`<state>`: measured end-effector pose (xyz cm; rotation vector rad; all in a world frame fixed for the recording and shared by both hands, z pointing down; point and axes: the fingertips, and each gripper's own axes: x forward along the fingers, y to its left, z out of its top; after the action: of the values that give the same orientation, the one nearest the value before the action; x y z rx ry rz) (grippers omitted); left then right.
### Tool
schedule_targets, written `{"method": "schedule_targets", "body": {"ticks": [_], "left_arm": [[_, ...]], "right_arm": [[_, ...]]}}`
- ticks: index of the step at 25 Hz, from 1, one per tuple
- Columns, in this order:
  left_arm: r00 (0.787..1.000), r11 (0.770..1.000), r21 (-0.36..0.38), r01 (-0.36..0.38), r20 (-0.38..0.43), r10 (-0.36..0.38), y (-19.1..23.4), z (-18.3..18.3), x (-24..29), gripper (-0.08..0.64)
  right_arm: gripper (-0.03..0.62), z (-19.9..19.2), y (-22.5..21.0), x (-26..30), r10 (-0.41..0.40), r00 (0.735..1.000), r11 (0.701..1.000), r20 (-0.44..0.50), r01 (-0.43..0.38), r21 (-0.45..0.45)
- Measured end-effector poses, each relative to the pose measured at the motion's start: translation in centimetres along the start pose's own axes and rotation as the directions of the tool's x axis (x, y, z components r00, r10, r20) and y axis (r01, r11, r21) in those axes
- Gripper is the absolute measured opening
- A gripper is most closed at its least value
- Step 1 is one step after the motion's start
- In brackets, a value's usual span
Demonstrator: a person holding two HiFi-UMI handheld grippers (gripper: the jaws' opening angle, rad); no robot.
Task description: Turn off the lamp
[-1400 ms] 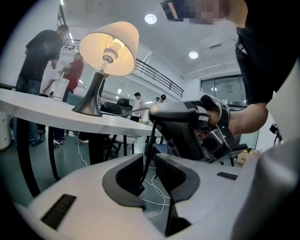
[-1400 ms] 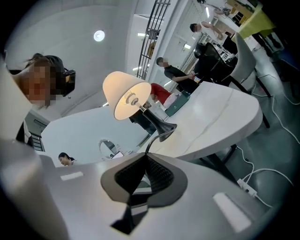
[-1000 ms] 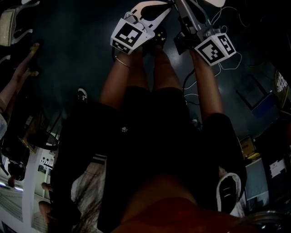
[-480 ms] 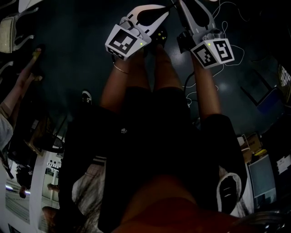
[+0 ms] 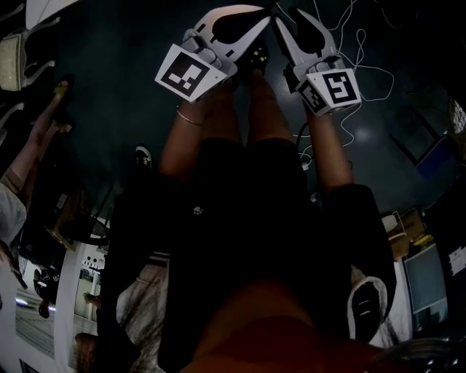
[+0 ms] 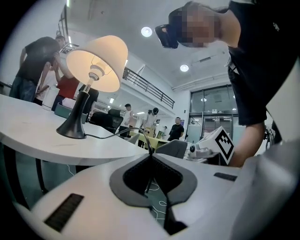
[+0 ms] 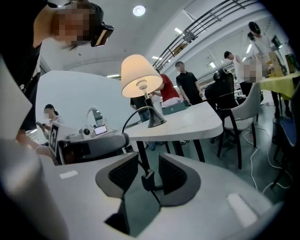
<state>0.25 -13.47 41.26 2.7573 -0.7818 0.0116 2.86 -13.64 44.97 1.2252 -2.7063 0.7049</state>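
The lamp [image 6: 96,63] stands on a white table [image 6: 28,131], its cream shade glowing warm; it also shows in the right gripper view as the lamp [image 7: 140,77]. Its black cord [image 6: 117,133] arcs from the base to my left gripper [image 6: 150,155], which is shut on it. The cord's inline switch [image 7: 148,180] hangs between the pads of my right gripper [image 7: 148,158]; those jaws are opening and a gap shows on each side of the switch. In the dark head view the left gripper [image 5: 262,16] and right gripper [image 5: 285,20] nearly meet at the top.
Several people stand behind the lamp [image 6: 37,65] and farther back [image 6: 177,127]. A chair [image 7: 243,108] stands by the table's end [image 7: 201,119]. White cables [image 5: 364,65] lie on the dark floor. The holder's legs [image 5: 247,124] fill the head view's middle.
In the head view the left gripper's marker cube has slid left. The right gripper has rolled and drifted left and down, and its jaws now stand apart.
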Motion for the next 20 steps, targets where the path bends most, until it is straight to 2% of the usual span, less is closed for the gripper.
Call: {"method": "schedule_targets", "body": {"ticks": [6, 11, 16, 20], "left_arm": [[0.999, 1.000, 0.006, 0.026, 0.026, -0.026, -0.5, 1.4, -0.2, 0.017], [0.998, 1.000, 0.001, 0.026, 0.049, -0.025, -0.8, 2.2, -0.4, 0.015], [0.997, 0.999, 0.014, 0.035, 0.061, -0.036, -0.8, 2.3, -0.6, 0.015], [0.998, 0.998, 0.051, 0.032, 0.046, -0.034, -0.6, 1.9, -0.9, 0.017]], "right_arm": [[0.107, -1.5, 1.7, 1.5, 0.045, 0.998, 0.998, -0.052, -0.048, -0.047], [0.083, -1.2, 1.3, 2.2, 0.026, 0.999, 1.000, -0.048, -0.027, -0.013], [0.032, -1.1, 1.9, 2.4, 0.063, 0.997, 0.998, -0.039, -0.064, -0.021], [0.023, -1.8, 2.1, 2.7, 0.087, 0.995, 0.996, -0.057, -0.086, 0.009]]}}
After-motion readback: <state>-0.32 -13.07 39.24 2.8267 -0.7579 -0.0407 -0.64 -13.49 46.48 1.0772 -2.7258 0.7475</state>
